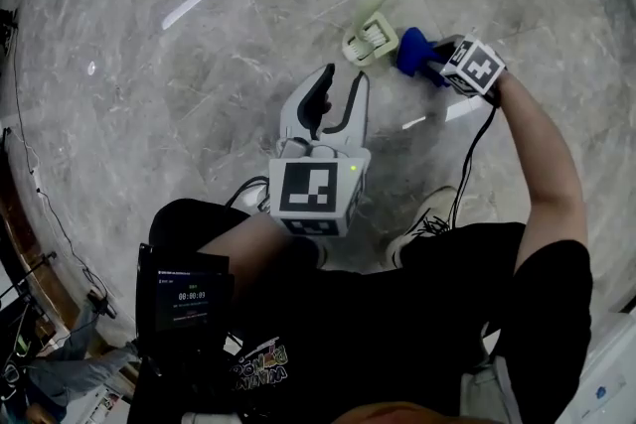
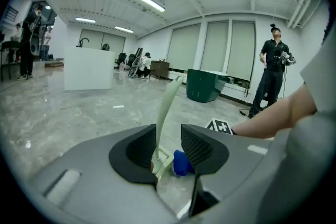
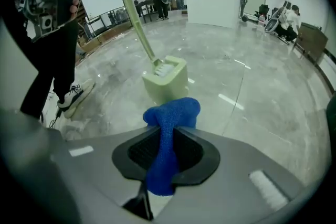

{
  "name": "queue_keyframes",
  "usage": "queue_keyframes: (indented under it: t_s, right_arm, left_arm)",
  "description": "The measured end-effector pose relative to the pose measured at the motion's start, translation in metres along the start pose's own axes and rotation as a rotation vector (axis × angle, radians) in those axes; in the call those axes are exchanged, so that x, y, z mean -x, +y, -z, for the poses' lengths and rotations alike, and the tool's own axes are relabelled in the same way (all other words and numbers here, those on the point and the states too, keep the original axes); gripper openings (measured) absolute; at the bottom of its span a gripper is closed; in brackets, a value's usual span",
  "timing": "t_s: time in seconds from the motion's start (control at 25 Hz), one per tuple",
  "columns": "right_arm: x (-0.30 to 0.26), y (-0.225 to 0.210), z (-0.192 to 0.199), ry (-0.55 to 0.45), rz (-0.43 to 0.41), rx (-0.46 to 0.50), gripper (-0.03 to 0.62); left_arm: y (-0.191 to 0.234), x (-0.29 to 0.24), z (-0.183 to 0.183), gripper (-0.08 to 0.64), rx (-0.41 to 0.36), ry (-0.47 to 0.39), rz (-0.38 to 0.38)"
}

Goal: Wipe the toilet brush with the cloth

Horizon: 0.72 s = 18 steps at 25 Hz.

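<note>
Head view | toilet brush (image 1: 384, 2) in holder (image 1: 355, 51) | right gripper (image 1: 433, 64) clamps cloth (image 1: 410, 48) | left gripper (image 1: 341, 80) wide

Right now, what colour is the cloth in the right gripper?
Blue cloth, best in right gripper view.

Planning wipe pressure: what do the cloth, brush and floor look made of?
Cloth: blue knit or microfibre, matte, fine woven texture, bunching softly. Brush: probably pale green plastic, smooth, slight sheen; holder looks the same. Floor: polished grey stone or tile, veined, with bright reflections.
</note>
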State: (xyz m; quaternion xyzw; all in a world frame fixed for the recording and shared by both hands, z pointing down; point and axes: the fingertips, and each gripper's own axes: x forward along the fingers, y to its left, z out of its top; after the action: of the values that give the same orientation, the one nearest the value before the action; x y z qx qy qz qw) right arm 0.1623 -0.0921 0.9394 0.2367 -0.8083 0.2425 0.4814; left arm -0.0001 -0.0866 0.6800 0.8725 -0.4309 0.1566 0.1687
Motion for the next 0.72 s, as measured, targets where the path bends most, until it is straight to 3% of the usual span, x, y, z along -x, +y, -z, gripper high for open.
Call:
queue_keyframes:
  t_s: [0.16,0.4,0.56,0.72]
  right_arm:
    - [0.023,0.003,-0.027,-0.044,0.028,0.034,0.075]
    - [0.068,-0.004,-0.063,-0.164,0.120,0.026,0.075]
    - [0.096,0.002,-0.101,-0.287,0.142,0.018,0.075]
    - [0.099,0.012,-0.124,-0.331,0.158,0.006,0.075]
  left_arm:
    - [-0.009,-0.005,-0.011,0.149,-0.064,-0.043,0.021]
    - [0.010,-0.011,-0.017,0.149,-0.012,-0.029,-0.033]
    - [0.019,-0.012,-0.026,0.149,0.016,-0.035,-0.056]
    - [0.020,-0.016,-0.023,0.149,0.029,-0.023,-0.058]
